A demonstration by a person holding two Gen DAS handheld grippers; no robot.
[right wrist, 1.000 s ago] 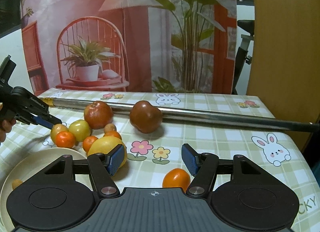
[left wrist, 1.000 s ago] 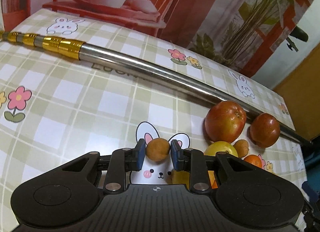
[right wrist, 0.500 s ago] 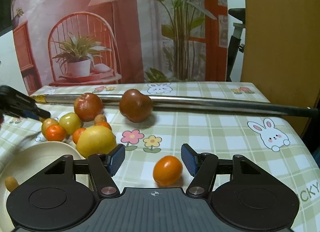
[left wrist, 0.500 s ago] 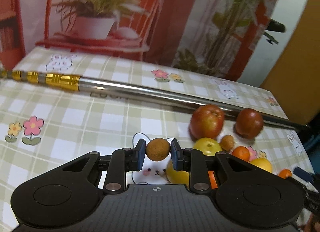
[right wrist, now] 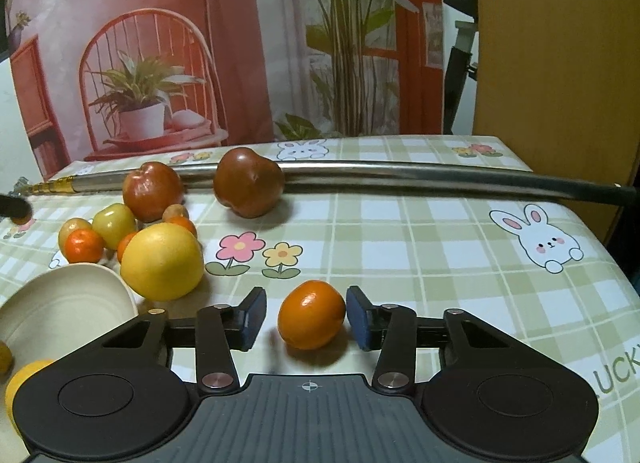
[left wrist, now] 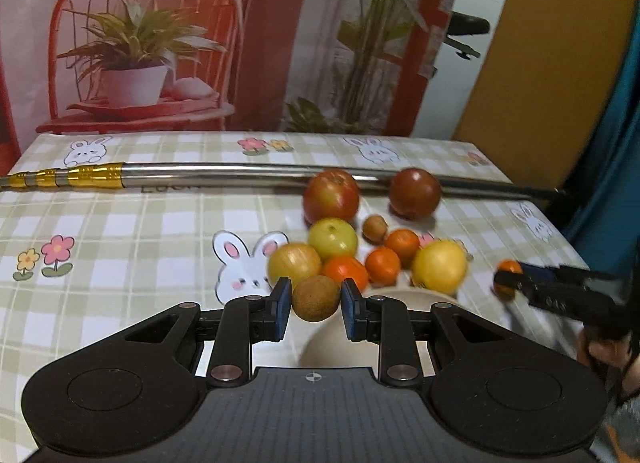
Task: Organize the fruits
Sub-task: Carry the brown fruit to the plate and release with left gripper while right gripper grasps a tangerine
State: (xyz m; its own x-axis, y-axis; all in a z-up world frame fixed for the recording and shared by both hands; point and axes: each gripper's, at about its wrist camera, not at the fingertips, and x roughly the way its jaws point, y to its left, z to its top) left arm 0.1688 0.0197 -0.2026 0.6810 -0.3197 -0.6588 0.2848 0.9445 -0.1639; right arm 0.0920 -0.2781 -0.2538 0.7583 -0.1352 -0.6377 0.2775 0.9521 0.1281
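L gripper (left wrist: 315,308) clamped on a small brown round fruit (left wrist: 315,298), both blue pads touching its sides, held above the near rim of a cream plate (left wrist: 340,347). R gripper (right wrist: 306,318) has an orange mandarin (right wrist: 311,319) between its pads; jaws closing, gaps visible on both sides, left gap wider, pads not pressing yet. That mandarin sits on the checked tablecloth (right wrist: 420,247) w/ its shadow under it. Left of the R gripper, the plate's rim; a big yellow citrus (right wrist: 162,261) sits just beside it. Behind the citrus, a tight cluster: small oranges (right wrist: 84,246), yellow-green fruit (right wrist: 114,225), another small brown fruit (right wrist: 175,212), all near or touching. Further back, a red apple (right wrist: 151,191) and, apart to its right, a dark red-brown fruit (right wrist: 248,182), both against a long steel rod (right wrist: 420,175) w/ a gold-banded end (left wrist: 76,177), lying across the table. From the L view the R gripper shows at far right, blurred, a person's hand (left wrist: 608,351) behind it. Beyond the table edge: a printed backdrop (right wrist: 200,43) w/ red chair and potted plant; tan panel at right.
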